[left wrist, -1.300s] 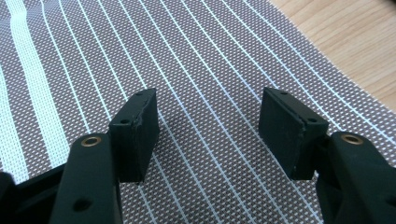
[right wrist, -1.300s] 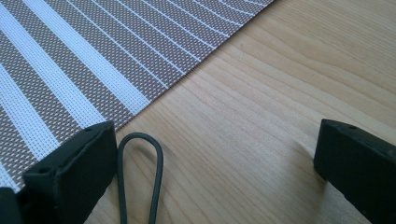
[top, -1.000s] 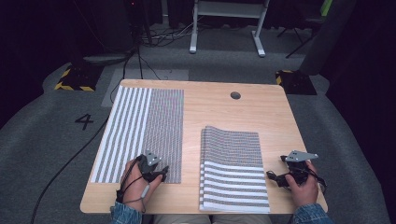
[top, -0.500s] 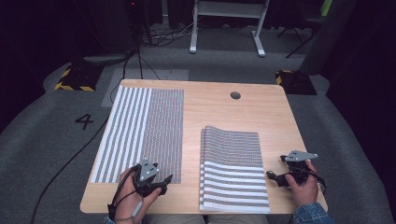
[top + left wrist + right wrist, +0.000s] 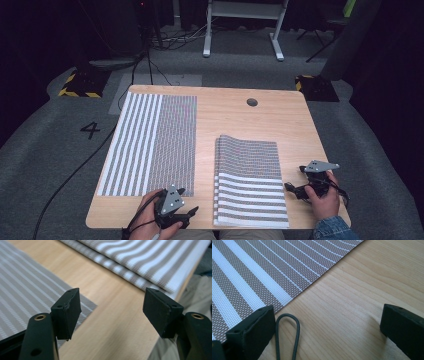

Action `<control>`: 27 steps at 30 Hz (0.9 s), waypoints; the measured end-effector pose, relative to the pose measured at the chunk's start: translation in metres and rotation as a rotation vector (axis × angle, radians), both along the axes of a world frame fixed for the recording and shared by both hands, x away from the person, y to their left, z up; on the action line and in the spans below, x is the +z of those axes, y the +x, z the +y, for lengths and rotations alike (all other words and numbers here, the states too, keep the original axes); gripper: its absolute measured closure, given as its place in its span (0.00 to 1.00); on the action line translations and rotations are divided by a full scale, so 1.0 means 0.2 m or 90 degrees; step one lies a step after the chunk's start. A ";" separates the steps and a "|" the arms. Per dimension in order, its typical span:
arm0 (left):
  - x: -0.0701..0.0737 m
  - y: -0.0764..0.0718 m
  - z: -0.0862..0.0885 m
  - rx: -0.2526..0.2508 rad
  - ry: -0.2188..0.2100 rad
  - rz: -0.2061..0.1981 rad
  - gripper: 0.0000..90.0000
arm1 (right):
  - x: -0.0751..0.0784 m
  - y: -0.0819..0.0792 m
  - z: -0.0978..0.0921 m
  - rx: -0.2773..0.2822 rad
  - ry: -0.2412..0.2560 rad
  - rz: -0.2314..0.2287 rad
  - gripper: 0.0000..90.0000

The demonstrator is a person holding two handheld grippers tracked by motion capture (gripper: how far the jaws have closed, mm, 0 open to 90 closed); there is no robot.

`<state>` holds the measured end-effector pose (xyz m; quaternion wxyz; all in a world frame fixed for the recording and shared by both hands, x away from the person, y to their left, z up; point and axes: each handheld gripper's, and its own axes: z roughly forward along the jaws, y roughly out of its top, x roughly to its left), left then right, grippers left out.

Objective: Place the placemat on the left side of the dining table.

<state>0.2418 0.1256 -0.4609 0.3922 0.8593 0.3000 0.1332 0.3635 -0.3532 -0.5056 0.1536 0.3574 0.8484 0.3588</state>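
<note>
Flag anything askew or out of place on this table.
Little stands out. The flat mat lies square at the left. The folded mat overhangs the table's near edge slightly, its layers a bit uneven there.

— Where's my left gripper (image 5: 192, 212)?

— In my left hand (image 5: 150, 212), low at the table (image 5: 225, 120)'s near edge, jaws spread wide.

— And my right gripper (image 5: 291, 188)?

— My right hand (image 5: 324, 200) holds it near the table's right near corner, jaws wide apart, pointing left.
</note>
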 end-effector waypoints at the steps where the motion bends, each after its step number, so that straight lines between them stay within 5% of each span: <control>1: -0.01 0.00 -0.01 -0.004 -0.003 0.006 0.34 | 0.00 0.00 0.00 0.000 -0.001 0.000 0.00; 5: -0.05 0.00 -0.07 -0.036 0.004 0.015 0.34 | 0.00 0.00 0.00 0.001 0.000 0.001 0.00; 10: -0.11 0.01 -0.10 -0.032 0.042 0.041 0.34 | 0.00 0.00 0.01 -0.002 0.004 0.002 0.00; 13: -0.15 0.03 -0.11 -0.039 0.049 0.032 0.35 | 0.00 0.00 0.01 -0.002 0.004 0.002 0.00; 18: -0.20 0.04 -0.12 -0.010 0.034 0.047 0.34 | 0.00 0.00 0.01 -0.002 0.004 0.002 0.00; 24: -0.24 0.05 -0.16 0.020 -0.006 0.021 0.29 | 0.00 0.01 0.01 -0.001 0.002 0.003 0.00; 27: -0.28 0.05 -0.17 0.017 -0.049 0.003 0.25 | 0.00 0.01 0.01 -0.001 0.002 0.003 0.00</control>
